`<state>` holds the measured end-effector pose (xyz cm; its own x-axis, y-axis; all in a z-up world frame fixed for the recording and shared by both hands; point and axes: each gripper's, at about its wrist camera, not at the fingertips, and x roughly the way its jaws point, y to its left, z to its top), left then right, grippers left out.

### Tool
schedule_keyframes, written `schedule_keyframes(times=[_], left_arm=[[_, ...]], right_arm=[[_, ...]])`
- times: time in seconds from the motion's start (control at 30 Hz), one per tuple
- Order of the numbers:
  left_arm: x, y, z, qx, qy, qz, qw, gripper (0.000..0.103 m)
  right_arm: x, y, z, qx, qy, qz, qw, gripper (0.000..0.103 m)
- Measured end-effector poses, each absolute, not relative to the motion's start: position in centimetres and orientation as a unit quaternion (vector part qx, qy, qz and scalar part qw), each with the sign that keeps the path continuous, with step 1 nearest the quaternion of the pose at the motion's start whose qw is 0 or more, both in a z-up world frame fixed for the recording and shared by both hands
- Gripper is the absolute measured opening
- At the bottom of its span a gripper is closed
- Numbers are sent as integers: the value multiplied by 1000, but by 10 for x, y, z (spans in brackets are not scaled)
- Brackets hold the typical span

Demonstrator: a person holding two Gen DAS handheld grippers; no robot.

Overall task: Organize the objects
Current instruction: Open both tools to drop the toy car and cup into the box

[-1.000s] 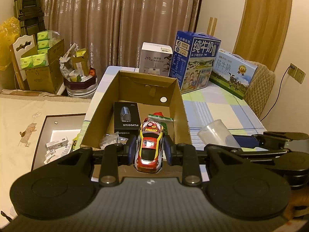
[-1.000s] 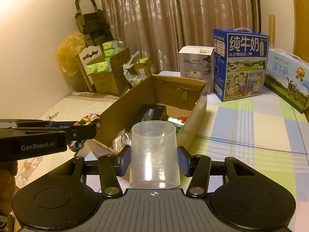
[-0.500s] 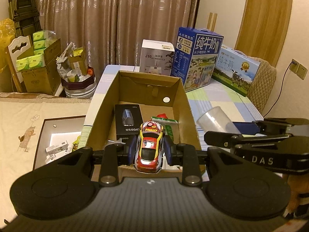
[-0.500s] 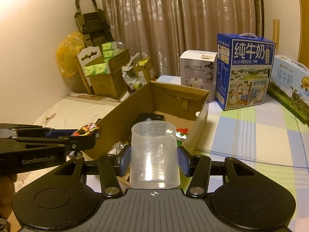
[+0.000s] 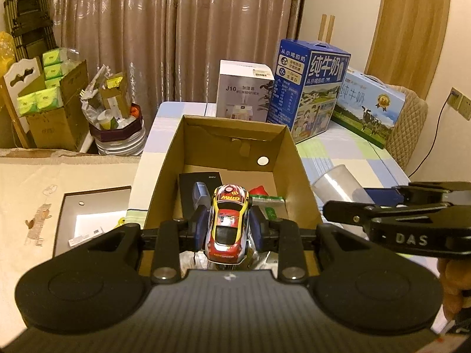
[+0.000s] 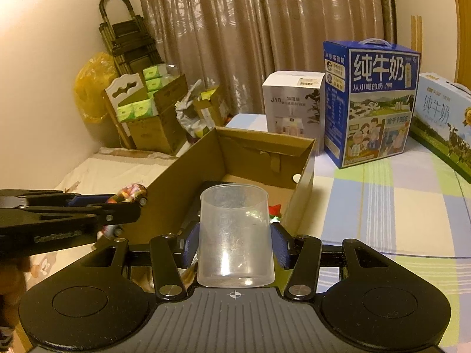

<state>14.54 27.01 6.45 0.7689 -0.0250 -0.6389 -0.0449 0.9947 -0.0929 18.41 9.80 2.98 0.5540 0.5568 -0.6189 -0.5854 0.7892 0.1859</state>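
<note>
over the cardboard box [image 5: 232,147] your left gripper [image 5: 228,226], jaws just easing apart, cradles the toy car [image 5: 228,220]; right gripper [image 6: 234,242] pinches the plastic cup [image 6: 234,235]. release the car inside next.

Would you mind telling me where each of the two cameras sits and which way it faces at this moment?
Left wrist view: on the left gripper, looking forward and down into the cardboard box; its pads flank the toy car, and the right gripper crosses in from the right.
Right wrist view: on the right gripper, facing the same box from its right side; its pads clamp the clear plastic cup, and the left gripper shows at left.
Shared: box, car, cup, blue milk carton, curtain.
</note>
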Motion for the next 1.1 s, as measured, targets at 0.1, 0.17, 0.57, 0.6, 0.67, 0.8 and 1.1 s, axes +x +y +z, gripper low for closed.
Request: schedule_keyframes(times=[0.1, 0.17, 0.57, 0.6, 0.67, 0.8, 1.1], left_arm=[[154, 277, 59, -62, 342, 12, 938, 53], [154, 281, 59, -67, 342, 18, 937, 53], [133, 288, 52, -62, 327, 51, 942, 89], [131, 288, 52, -60, 325, 55, 942, 93], [128, 288, 52, -58, 324, 60, 942, 95], [118, 288, 51, -63, 319, 69, 943, 102], [77, 277, 62, -82, 310, 83, 944, 102]], right_arm=[[188, 98, 30, -15, 345, 326, 880, 49], [191, 98, 30, -10, 347, 326, 880, 49], [209, 120, 28, 38, 357, 362, 860, 57], [210, 121, 29, 42, 353, 362, 862, 72], [211, 121, 33, 48, 341, 357, 868, 76], [208, 111, 38, 51, 336, 350, 873, 76], [165, 69, 42, 43, 357, 301, 883, 76]])
